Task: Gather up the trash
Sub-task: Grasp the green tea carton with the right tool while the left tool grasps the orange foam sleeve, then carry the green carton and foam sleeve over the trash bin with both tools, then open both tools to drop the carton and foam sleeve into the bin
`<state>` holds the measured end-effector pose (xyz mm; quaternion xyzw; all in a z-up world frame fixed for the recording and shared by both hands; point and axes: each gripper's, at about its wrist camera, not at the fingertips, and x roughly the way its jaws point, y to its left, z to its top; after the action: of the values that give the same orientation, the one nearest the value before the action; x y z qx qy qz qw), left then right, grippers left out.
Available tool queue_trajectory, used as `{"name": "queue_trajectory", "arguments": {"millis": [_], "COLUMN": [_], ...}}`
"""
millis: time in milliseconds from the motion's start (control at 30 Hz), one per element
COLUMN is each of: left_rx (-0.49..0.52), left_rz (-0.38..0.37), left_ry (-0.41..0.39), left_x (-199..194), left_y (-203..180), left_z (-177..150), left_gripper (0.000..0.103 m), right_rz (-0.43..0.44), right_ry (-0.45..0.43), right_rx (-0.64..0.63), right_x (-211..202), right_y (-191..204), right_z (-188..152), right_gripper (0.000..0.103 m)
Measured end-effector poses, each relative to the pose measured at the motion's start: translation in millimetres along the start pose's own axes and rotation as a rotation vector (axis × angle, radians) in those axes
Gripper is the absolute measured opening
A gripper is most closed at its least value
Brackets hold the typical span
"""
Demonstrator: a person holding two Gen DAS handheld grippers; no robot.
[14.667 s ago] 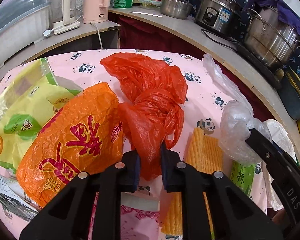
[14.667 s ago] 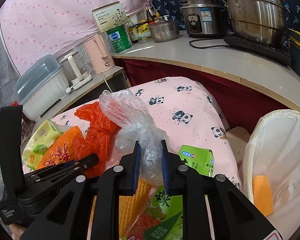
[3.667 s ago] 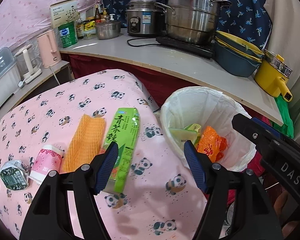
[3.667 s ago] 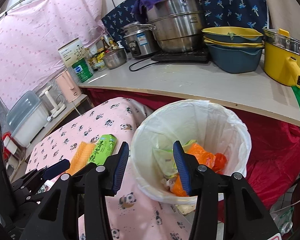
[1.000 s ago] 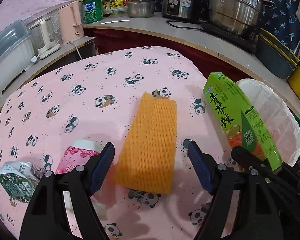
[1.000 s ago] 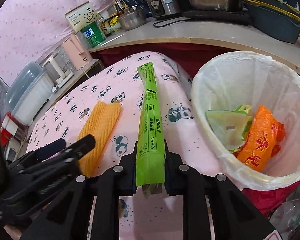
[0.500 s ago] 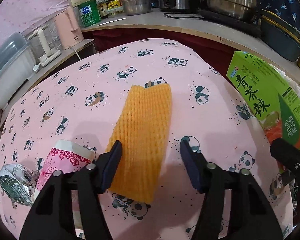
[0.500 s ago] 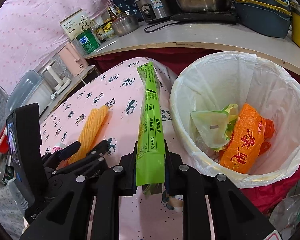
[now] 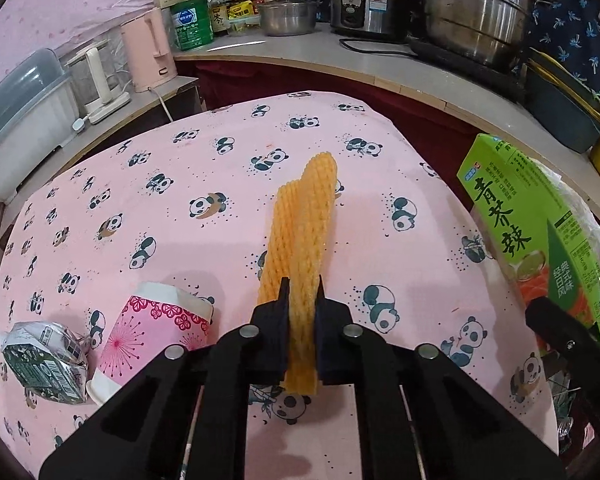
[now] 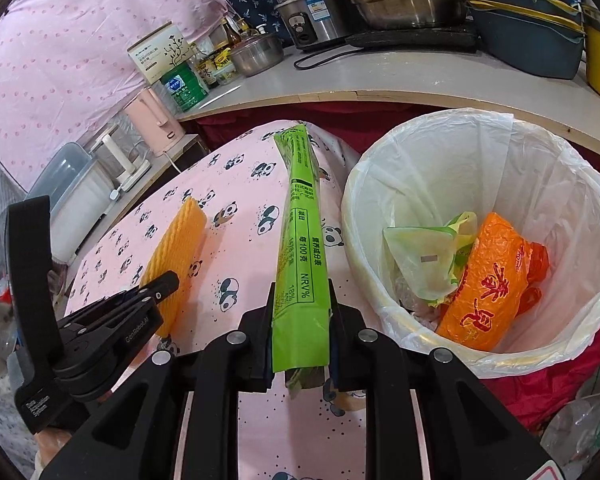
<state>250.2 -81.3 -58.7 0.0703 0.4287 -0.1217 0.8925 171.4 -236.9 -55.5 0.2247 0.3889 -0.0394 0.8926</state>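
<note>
**Two Pieces of Trash, One Bin**

My left gripper (image 9: 300,304) is squeezed shut on the near end of the orange foam net (image 9: 302,236). The rest of the net lies flat on the panda tablecloth (image 9: 172,184). I pinch it at the end so the soft, floppy net can hang down when I lift it.

My right gripper (image 10: 300,304) is clamped on the green tea carton (image 10: 302,248). The carton sticks out straight ahead, up off the table. It is just beside the white-lined trash bin (image 10: 384,312), not over it yet. I think I must swing it right before I let go.

The bin already has an orange bag (image 10: 488,280) inside. A pink paper cup (image 9: 152,328) and a crushed carton (image 9: 44,364) wait on the cloth.
</note>
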Motion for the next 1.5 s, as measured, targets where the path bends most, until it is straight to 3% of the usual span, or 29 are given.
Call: {"name": "queue_trajectory", "arguments": {"millis": [433,767,967,1233,1333,1467,1500], "left_rx": [0.075,0.163,0.193,0.205,0.192,0.162,0.154], "left_rz": [-0.086,-0.186,-0.249,-0.336,-0.345,-0.316,-0.309], "left_ry": [-0.041,-0.05,-0.041,0.017,0.024,-0.001,-0.011], "left_x": [-38.8,-52.3,-51.0,-33.7,-27.6,-26.2,-27.0], "left_y": [-68.8,-147.6,-184.1,-210.8,-213.6,-207.5,-204.4], "left_z": [3.6,9.9,12.8,19.2,24.1,29.4,30.4], "left_gripper": [0.009,0.009,0.009,0.01,0.015,0.047,0.047], "right_rz": [-0.002,-0.072,-0.112,-0.13,-0.131,-0.131,-0.13], "right_ry": [-0.069,-0.132,-0.152,-0.143,-0.129,-0.116,-0.112], "right_rx": [0.044,0.124,0.179,0.208,0.2,0.191,0.189], "right_x": [-36.1,-72.1,-86.0,-86.1,-81.2,-73.8,-71.2], "right_y": [-29.5,-99.4,-137.6,-155.0,-154.2,-153.4,-152.8], "right_z": [6.6,15.7,16.3,10.3,10.9,13.9,15.2], "right_gripper": [0.019,0.019,0.019,0.019,0.019,0.019,0.019]}}
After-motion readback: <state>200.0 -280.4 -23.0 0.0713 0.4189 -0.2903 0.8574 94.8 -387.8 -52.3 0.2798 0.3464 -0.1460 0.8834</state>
